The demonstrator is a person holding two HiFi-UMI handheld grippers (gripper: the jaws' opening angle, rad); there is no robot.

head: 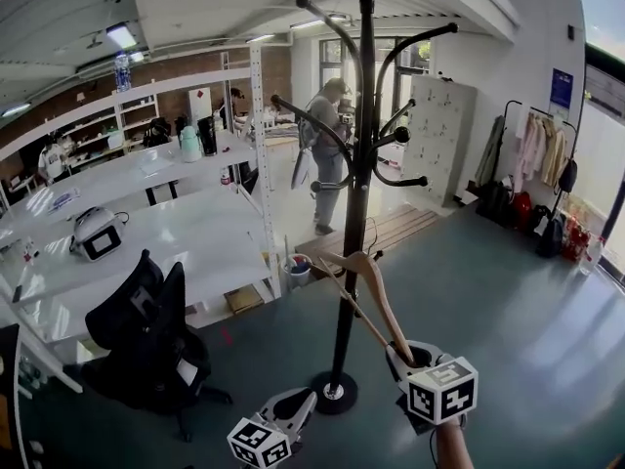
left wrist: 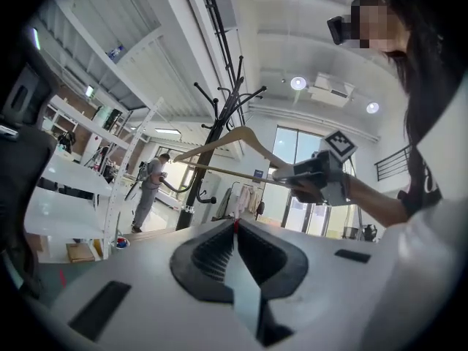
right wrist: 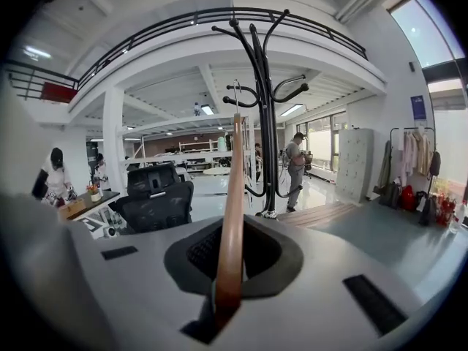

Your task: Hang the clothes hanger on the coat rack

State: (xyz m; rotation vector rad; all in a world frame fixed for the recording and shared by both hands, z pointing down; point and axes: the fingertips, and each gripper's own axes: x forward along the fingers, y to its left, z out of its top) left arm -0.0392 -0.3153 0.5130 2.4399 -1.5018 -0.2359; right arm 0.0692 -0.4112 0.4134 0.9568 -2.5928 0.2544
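A tall black coat rack with curved hooks at the top stands on the grey floor straight ahead. My right gripper is shut on one arm of a wooden clothes hanger, which slants up and left just in front of the rack's pole, well below the hooks. In the right gripper view the hanger runs up between the jaws, with the coat rack behind it. My left gripper is low near the rack's base, shut and holding nothing. Its own view shows the hanger and the right gripper.
A black office chair stands at the lower left beside white tables and shelving. A person stands beyond the rack. Lockers and a clothes rail line the right wall. The rack's round base sits between the grippers.
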